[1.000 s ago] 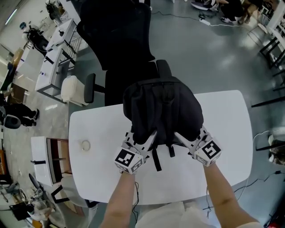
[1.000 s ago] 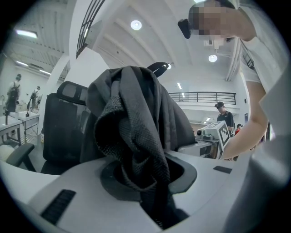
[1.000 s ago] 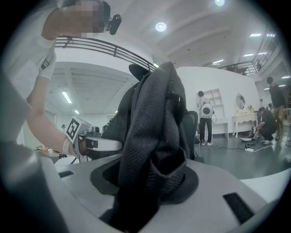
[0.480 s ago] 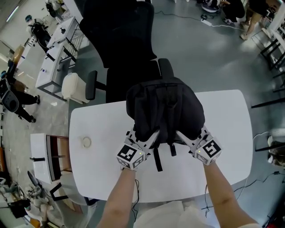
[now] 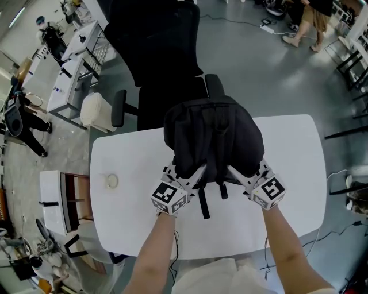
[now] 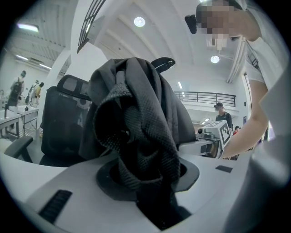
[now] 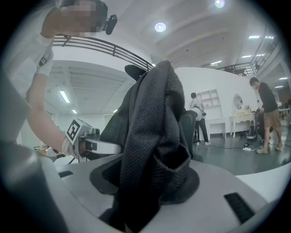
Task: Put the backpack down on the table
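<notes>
Left gripper (image 6: 145, 177): its jaws have just been opening, and a fold of the black backpack (image 5: 213, 138) lies loose between them. Right gripper (image 7: 141, 191): jaws spread wide around another fold, not visibly squeezing. The backpack stands upright on the white table (image 5: 132, 229), before a black office chair (image 5: 155, 46). It looks set down, with the release apparently under way.

A black office chair (image 5: 155, 51) stands on the grey floor (image 5: 270, 74), with a white chair (image 5: 95, 112) just left of it. A person (image 5: 313, 16) is at upper right. A small round object (image 5: 111, 181) lies at left.
</notes>
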The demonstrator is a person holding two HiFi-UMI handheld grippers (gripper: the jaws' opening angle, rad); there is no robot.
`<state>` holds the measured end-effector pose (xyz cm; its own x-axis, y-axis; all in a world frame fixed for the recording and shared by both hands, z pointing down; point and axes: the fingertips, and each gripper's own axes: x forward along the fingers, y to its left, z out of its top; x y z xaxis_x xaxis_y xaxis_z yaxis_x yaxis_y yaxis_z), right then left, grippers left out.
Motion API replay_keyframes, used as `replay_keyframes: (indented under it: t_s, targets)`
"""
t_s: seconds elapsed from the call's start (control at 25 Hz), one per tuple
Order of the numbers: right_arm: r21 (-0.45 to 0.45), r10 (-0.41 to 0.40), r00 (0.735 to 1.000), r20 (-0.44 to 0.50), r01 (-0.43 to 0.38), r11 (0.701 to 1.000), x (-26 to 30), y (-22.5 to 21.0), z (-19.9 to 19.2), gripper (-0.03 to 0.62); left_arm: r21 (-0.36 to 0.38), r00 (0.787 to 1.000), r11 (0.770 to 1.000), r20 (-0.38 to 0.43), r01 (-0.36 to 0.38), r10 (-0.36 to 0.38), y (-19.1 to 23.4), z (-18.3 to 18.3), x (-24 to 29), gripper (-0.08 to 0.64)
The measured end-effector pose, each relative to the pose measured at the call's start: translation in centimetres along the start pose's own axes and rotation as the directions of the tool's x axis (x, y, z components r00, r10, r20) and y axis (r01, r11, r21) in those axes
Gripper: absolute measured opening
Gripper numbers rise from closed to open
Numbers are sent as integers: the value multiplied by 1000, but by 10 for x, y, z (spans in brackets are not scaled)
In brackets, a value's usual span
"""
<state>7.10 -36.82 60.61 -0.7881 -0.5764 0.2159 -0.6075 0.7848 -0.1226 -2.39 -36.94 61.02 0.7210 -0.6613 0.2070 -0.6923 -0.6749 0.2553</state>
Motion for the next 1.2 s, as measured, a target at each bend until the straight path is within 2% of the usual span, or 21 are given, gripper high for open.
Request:
replay_keyframes:
  t_s: [0.68, 0.96, 1.2]
  targets:
    - [-6, -62, 996, -69, 61, 998, -8, -1, -5, 258, -9, 998, 1000, -54, -15, 14, 4, -5, -14, 207]
    - [-14, -110, 990, -92, 110, 994, -17, -3, -5, 267, 19, 993, 996, -76, -89, 90, 9, -8, -29, 243]
    - [-5, -152, 983, -102, 152, 988, -30, -4, -3, 268, 21, 984, 990, -108, -138, 140, 10, -11, -48, 244]
